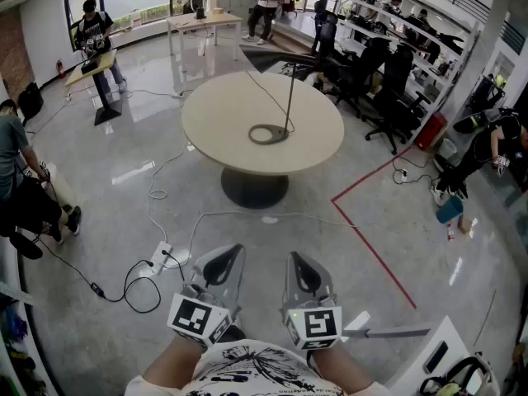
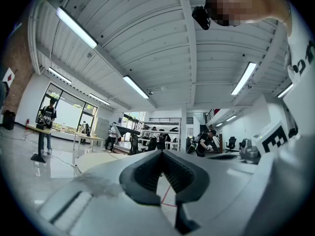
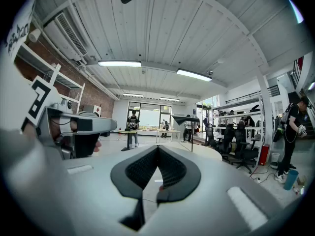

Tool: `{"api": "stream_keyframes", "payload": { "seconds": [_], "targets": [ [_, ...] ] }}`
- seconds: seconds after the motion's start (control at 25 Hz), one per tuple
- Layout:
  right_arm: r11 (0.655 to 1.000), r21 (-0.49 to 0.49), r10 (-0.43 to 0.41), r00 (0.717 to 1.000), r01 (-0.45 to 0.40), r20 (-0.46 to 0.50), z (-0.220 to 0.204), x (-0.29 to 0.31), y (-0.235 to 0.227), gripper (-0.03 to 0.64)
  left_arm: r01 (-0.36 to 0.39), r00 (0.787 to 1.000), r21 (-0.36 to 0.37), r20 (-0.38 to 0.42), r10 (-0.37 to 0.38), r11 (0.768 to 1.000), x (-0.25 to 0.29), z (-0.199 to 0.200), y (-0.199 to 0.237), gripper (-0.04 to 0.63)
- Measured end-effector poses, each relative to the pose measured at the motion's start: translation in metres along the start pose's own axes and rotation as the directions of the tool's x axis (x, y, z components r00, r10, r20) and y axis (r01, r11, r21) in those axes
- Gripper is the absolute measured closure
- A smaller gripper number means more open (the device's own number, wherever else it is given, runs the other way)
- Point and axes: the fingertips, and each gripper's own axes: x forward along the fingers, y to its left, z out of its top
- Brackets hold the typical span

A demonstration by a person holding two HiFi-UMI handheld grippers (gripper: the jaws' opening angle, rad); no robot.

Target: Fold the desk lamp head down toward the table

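Note:
The desk lamp stands on a round beige table (image 1: 216,112), well ahead of me. Its ring base (image 1: 266,134) lies near the table's middle, and a thin stem (image 1: 290,93) rises to a flat black head (image 1: 276,56) that juts out level to the left. Both grippers are held low near my body, far short of the table. The left gripper (image 1: 227,258) and the right gripper (image 1: 302,264) are each shut on nothing. The lamp head (image 2: 123,130) is small in the left gripper view, beyond the left gripper (image 2: 161,152). The lamp head (image 3: 186,118) is also visible past the right gripper (image 3: 158,148).
A power strip (image 1: 160,256) with looping cables lies on the floor at front left. A red tape line (image 1: 371,250) runs across the floor at right. Black office chairs (image 1: 388,85) stand right of the table. Several people stand around the room's edges.

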Motion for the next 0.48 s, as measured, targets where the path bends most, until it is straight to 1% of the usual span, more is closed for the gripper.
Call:
{"api": "stream_keyframes", "payload": {
  "seconds": [0.36, 0.48],
  "targets": [
    [1.000, -0.006, 0.002, 1.000, -0.002, -0.006, -0.0032, 0.0046, -0.0033, 0.608, 0.006, 1.000, 0.004, -0.009, -0.006, 1.000, 0.0048, -0.0047, 0.0016, 0.592],
    [1.000, 0.006, 0.004, 1.000, -0.004, -0.005, -0.0054, 0.0061, -0.0032, 0.607, 0.008, 1.000, -0.001, -0.015, -0.008, 1.000, 0.0052, -0.0083, 0.0030, 0.594]
  ]
}}
